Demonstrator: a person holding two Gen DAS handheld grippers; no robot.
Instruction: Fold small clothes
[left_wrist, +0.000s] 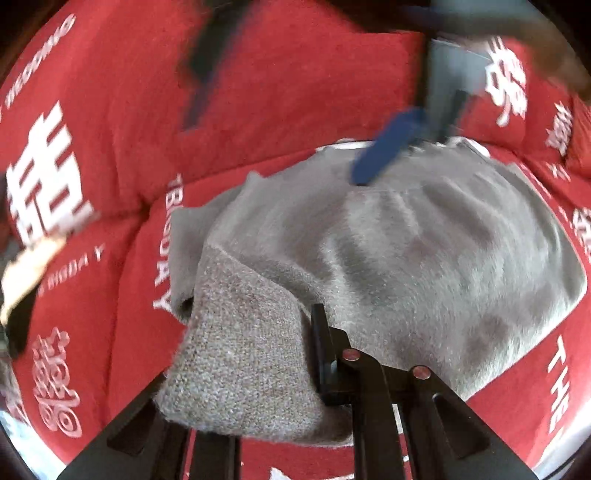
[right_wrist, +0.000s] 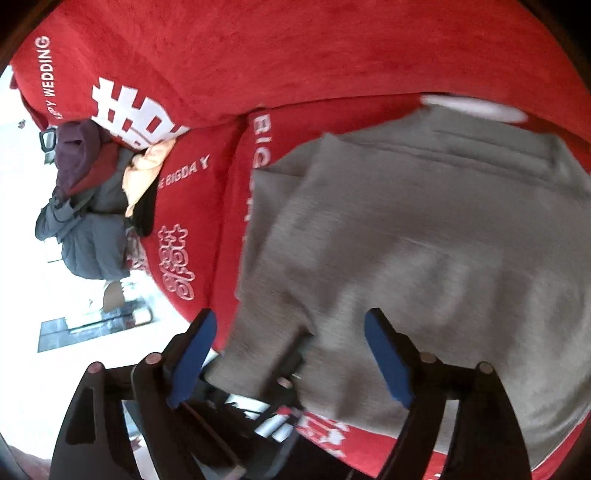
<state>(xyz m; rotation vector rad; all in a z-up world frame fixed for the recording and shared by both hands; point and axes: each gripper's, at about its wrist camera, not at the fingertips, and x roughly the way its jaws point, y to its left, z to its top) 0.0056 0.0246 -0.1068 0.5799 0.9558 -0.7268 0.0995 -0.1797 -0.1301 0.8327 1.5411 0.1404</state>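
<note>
A: What is hard to make out here?

B: In the left wrist view, the left gripper (left_wrist: 255, 373) is half buried: a looped, inside-out flap of the grey garment (left_wrist: 424, 251) covers its left finger, and only the right finger (left_wrist: 321, 350) shows clearly. The flap sits between the two fingers, so the claw looks clamped on it. Farther up, the right gripper (left_wrist: 384, 147) is a blur of blue pad and grey body, over the garment's far edge.

A: And from the right wrist?

B: The right gripper (right_wrist: 291, 354) has its blue pads (right_wrist: 388, 362) spread wide apart, with nothing between them but cloth lying below. The garment (right_wrist: 424, 240) is smeared by motion and runs off the right edge of the frame.

A: Where does it lie, and which way?

B: Flat on the red sofa cover (right_wrist: 295, 55), on the seat cushion beside the seam. Its white-trimmed edge points toward the backrest; its long axis cannot be told.

A: Anything else?

B: A heap of clothes (right_wrist: 88, 206) lies at the sofa's left end.
</note>
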